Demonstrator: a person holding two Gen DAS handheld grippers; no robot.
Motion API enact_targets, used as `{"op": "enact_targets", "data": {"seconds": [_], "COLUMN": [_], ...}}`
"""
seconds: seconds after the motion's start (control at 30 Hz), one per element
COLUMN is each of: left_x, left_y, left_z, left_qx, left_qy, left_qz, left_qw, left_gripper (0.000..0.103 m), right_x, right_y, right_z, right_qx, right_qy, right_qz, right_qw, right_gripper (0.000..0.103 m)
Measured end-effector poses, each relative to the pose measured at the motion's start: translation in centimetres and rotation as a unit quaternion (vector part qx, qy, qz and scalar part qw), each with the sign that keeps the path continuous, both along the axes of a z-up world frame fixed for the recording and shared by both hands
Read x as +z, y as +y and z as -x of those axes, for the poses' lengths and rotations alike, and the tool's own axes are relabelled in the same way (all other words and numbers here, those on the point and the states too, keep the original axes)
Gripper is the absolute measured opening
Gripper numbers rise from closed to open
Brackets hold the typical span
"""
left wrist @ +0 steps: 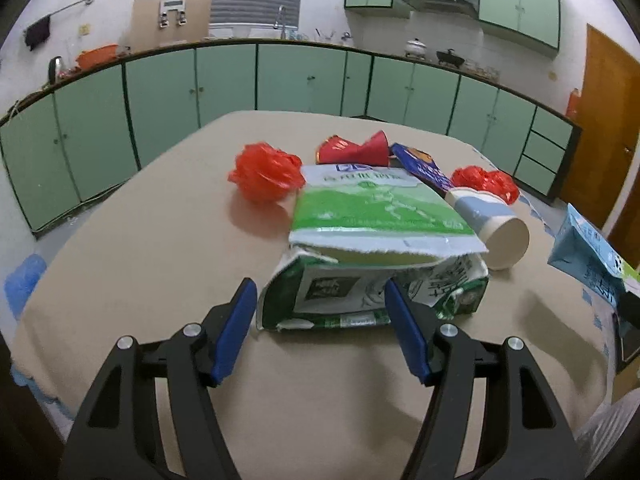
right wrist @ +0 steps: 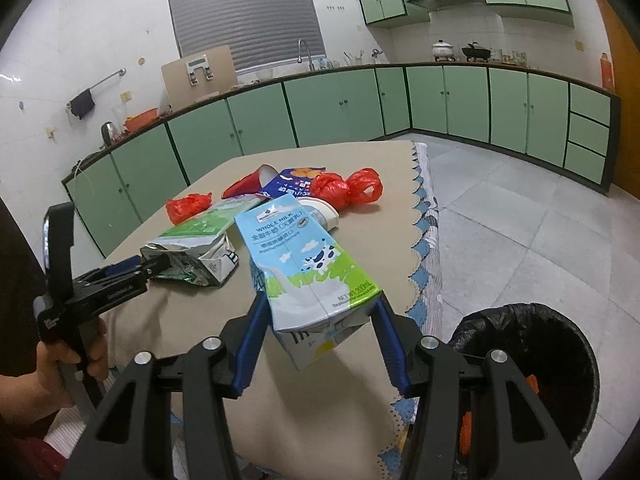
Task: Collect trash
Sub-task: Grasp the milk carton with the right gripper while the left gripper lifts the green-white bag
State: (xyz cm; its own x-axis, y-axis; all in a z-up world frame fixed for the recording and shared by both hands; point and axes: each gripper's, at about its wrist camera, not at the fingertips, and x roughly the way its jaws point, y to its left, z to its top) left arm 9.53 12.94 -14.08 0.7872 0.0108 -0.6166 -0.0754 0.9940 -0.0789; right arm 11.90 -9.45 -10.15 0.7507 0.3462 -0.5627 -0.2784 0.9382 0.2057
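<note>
Left wrist view: the left gripper (left wrist: pixel 320 308) hangs low over the beige table (left wrist: pixel 140 248) with its blue fingers (left wrist: pixel 236 328) spread wide, pressing on nothing; the torn green and white carton (left wrist: pixel 376 248) lies just ahead, its near end between the fingertips, and whether the right finger touches it cannot be told. Left of the carton sits a crumpled red bag (left wrist: pixel 266 172); behind it lie a squashed red cup (left wrist: pixel 356 148) and a dark blue wrapper (left wrist: pixel 424 168), then a second red bag (left wrist: pixel 486 182), and a white paper cup (left wrist: pixel 492 228) on its side beside the carton's right edge. At the far right edge a light blue milk carton (left wrist: pixel 588 256) hangs in the air. Right wrist view: at the left a hand (right wrist: pixel 60 364) holds the left gripper (right wrist: pixel 160 266) against the torn carton (right wrist: pixel 196 248). In the middle the right gripper (right wrist: pixel 316 320) clamps the milk carton (right wrist: pixel 308 268) between its blue fingers (right wrist: pixel 252 340), lifted off the table (right wrist: pixel 200 320) and tilted away. At the lower right, beside the table's edge, stands a bin (right wrist: pixel 532 320) lined with a black bag.
</note>
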Motion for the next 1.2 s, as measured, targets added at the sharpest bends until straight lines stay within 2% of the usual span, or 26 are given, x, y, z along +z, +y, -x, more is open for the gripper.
{"op": "enact_targets", "data": {"seconds": [0.17, 0.37, 0.43, 0.47, 0.57, 0.67, 0.77, 0.87, 0.9, 1.0, 1.07, 1.13, 1.2], "left_x": [0.0, 1.2, 1.4, 1.4, 1.4, 0.9, 0.0, -0.7, -0.8, -1.1, -1.1, -1.0, -1.0], "left_y": [-1.3, -4.6, -5.5, -5.6, -4.8, -3.8, -3.8, -4.5, -4.6, -5.1, -5.5, -5.9, -6.3], "left_z": [0.7, 3.3, 3.9, 4.0, 3.4, 2.0, 1.1, 0.7, 0.6, 0.4, 0.4, 0.5, 0.6], "left_qx": [-0.037, -0.105, -0.121, -0.116, -0.093, -0.083, -0.102, -0.119, -0.121, -0.130, -0.135, -0.141, -0.145], "left_qy": [0.003, -0.005, -0.012, -0.015, -0.022, -0.012, 0.006, 0.011, 0.011, 0.013, 0.012, 0.009, 0.008], "left_qz": [0.020, 0.035, 0.027, 0.018, 0.007, 0.017, 0.032, 0.029, 0.029, 0.030, 0.031, 0.028, 0.027], "left_qw": [0.9991, 0.9939, 0.9922, 0.9929, 0.9954, 0.9963, 0.9942, 0.9924, 0.9922, 0.9910, 0.9902, 0.9896, 0.9890], "left_gripper": [0.060, 0.060, 0.062, 0.063, 0.068, 0.071, 0.071, 0.069, 0.068, 0.049, 0.045, 0.031, 0.023], "right_x": [0.1, -0.1, -0.2, -0.2, -0.3, -0.7, -1.4, -2.1, -2.2, -2.4, -2.6, -2.9, -3.1], "right_y": [-0.1, -0.4, -0.6, -0.7, -0.9, -1.1, -1.4, -1.2, -1.1, -0.9, -0.9, -1.1, -0.9], "right_z": [0.1, 0.3, 0.2, 0.2, 0.2, 0.2, -0.1, -0.3, -0.3, -0.6, -0.7, -1.1, -1.5], "right_qx": [-0.005, -0.017, -0.021, -0.023, -0.026, -0.028, -0.031, -0.026, -0.024, -0.017, -0.019, -0.018, -0.016], "right_qy": [-0.002, 0.000, 0.002, 0.003, 0.004, 0.008, 0.020, 0.029, 0.031, 0.032, 0.032, 0.034, 0.038], "right_qz": [0.004, 0.007, 0.005, 0.004, 0.000, 0.005, -0.006, 0.000, 0.001, 0.014, 0.018, 0.012, 0.011], "right_qw": [1.000, 1.000, 1.000, 1.000, 1.000, 1.000, 0.999, 0.999, 0.999, 0.999, 0.999, 0.999, 0.999], "right_gripper": [0.052, 0.051, 0.048, 0.045, 0.045, 0.045, 0.045, 0.045, 0.045, 0.048, 0.060, 0.060, 0.059]}}
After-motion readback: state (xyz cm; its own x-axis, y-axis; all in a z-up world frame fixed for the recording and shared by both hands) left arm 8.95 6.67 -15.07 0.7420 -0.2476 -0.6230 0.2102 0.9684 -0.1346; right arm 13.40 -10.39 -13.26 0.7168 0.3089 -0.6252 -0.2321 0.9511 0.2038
